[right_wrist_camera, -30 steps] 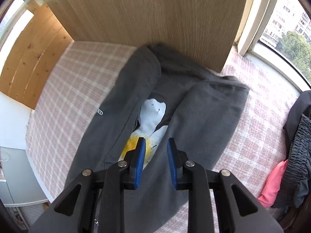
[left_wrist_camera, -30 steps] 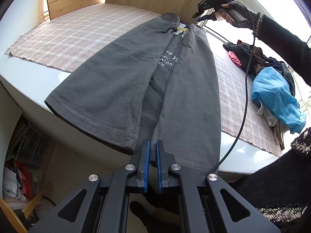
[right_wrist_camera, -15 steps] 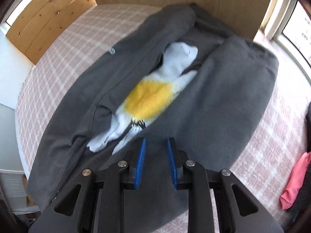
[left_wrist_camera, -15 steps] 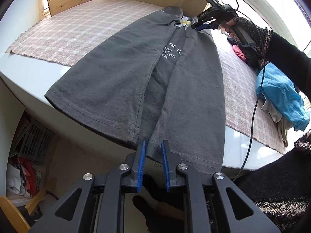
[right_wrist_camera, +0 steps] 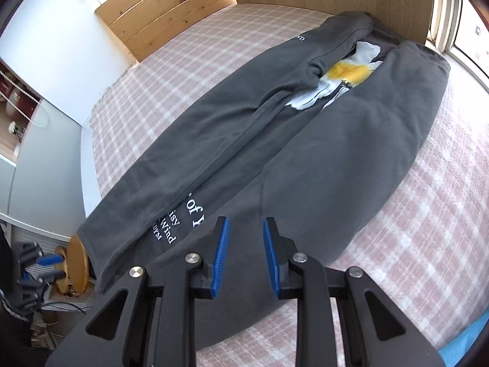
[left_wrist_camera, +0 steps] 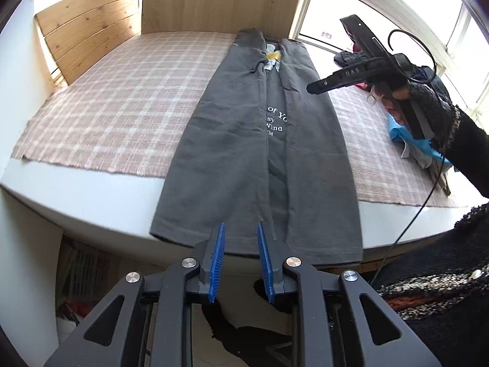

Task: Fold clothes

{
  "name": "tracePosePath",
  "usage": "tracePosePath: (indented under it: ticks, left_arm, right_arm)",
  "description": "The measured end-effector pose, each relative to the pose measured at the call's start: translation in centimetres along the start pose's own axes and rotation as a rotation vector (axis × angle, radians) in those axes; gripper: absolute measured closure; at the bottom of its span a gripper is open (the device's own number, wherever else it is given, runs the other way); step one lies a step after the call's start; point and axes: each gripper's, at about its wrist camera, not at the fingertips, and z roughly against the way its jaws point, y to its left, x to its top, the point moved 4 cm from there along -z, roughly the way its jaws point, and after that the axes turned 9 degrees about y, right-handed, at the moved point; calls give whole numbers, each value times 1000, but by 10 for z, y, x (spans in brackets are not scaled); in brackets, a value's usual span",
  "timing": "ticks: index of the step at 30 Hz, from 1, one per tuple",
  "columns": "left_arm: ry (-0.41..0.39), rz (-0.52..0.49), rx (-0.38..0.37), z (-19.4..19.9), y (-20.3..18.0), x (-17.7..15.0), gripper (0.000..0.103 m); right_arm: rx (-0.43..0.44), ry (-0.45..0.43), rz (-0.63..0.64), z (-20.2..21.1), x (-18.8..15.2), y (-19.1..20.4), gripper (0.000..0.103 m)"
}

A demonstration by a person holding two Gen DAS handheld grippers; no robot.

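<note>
Grey T-shirt (left_wrist_camera: 232, 153) flat just beyond the open left hand-held gripper (left_wrist_camera: 240, 260)

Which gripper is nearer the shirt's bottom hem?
Left. The left gripper is right at the dark grey T-shirt's hem; the right gripper hovers mid-shirt, open.

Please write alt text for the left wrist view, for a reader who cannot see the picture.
A dark grey T-shirt lies lengthwise on a pink checked cloth, both sides folded inward, its hem at the table edge. The open left gripper hovers at that hem, while the right gripper, held by a gloved hand, hangs above the shirt's right side.
</note>
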Motion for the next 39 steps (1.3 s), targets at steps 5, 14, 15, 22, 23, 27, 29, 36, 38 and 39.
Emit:
tracePosePath:
  ticks: [5, 14, 15, 22, 23, 27, 29, 36, 38, 39]
  left_arm:
    - [12, -286, -91, -35, 2, 33, 82]
    - [126, -654, -354, -69, -30, 13, 82]
    - [129, -678, -375, -65, -30, 10, 82]
    - [73, -640, -406, -32, 26, 25, 81]
    - [67, -635, -390, -31, 35, 28, 81]
    - [54, -606, -331, -32, 69, 39, 81]
    - [46, -590, -324, -33, 80, 42, 81]
    - [60, -635, -359, -40, 72, 28, 81]
    - [61, -676, -368, -39, 61, 20, 81]
    - [62, -689, -377, -39, 58, 17, 79]
  right_arm:
    - [14, 2, -129, -21, -21, 39, 77]
    - [11, -20, -368, -24, -73, 82, 78]
    - [4, -28, -395, -24, -79, 84, 78]
    - [-48, -83, -580, -23, -120, 99, 78]
    - [-55, -91, -607, -23, -126, 101, 77]
    - [-56, -7, -571, -25, -137, 123, 76]
    - [-59, -14, -564, -21, -134, 130, 76]
    - [37, -66, -544, -32, -81, 142, 69]
    - [18, -40, -518, -42, -67, 145, 69]
    - [12, -29, -511, -46, -63, 144, 69]
